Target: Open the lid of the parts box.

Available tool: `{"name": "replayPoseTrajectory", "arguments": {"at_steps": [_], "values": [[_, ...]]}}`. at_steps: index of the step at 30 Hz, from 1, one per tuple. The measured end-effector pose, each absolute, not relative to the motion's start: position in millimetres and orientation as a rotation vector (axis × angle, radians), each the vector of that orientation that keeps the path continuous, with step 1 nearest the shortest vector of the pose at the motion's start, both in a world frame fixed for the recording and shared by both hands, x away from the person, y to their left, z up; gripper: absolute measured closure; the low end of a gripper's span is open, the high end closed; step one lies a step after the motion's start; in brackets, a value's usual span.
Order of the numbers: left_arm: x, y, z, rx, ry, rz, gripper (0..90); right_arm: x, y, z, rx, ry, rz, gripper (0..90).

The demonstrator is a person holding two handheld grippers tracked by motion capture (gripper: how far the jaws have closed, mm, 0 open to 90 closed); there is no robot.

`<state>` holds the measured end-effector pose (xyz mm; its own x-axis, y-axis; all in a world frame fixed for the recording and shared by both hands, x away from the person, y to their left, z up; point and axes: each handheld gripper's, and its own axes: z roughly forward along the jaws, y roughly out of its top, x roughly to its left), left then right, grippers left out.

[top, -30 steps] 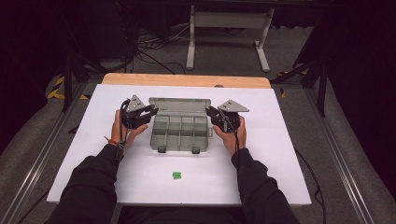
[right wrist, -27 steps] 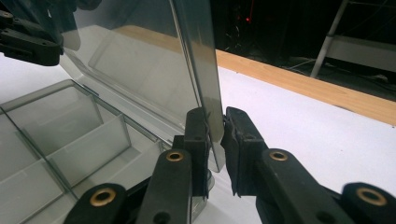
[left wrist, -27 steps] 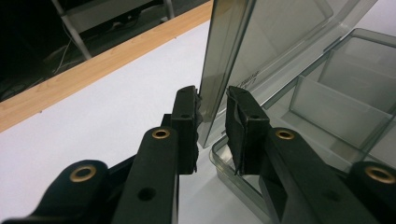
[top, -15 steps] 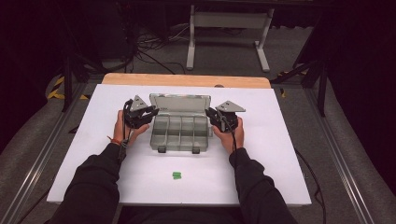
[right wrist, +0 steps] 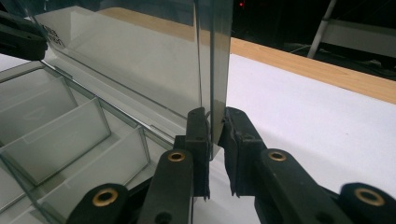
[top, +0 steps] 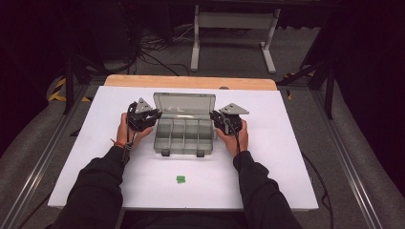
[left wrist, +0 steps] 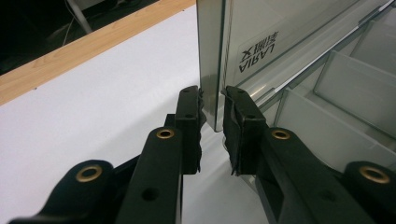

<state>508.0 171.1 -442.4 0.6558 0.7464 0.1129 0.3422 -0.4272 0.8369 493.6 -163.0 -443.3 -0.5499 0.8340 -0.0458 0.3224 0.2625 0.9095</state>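
Observation:
A clear plastic compartment box (top: 184,138) stands in the middle of the white table, its lid (top: 184,102) raised and leaning back. My left gripper (top: 152,116) is shut on the lid's left side edge. In the left gripper view that edge (left wrist: 212,56) runs down between the black pads of the gripper (left wrist: 212,109). My right gripper (top: 216,118) is shut on the lid's right side edge. The right gripper view has that edge (right wrist: 215,56) pinched in the gripper (right wrist: 215,123). The box's compartments (right wrist: 56,130) look empty.
A small green piece (top: 180,179) lies on the white table (top: 286,143) in front of the box, between the person's forearms. A wooden strip (top: 191,82) borders the table's far side. Beyond it are cables and a metal stand (top: 234,28) on the floor.
The lid has tipped slightly more upright between the two grippers. Both hands have stayed nearly in place at the box's sides.

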Motion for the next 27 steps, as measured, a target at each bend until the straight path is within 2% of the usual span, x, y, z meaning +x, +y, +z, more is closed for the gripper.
{"name": "replayPoseTrajectory", "arguments": {"at_steps": [27], "values": [[513,171,-444,2.028,0.873,0.613,75.3,505,-163,-450,1.109,2.021,1.252,79.9]]}}
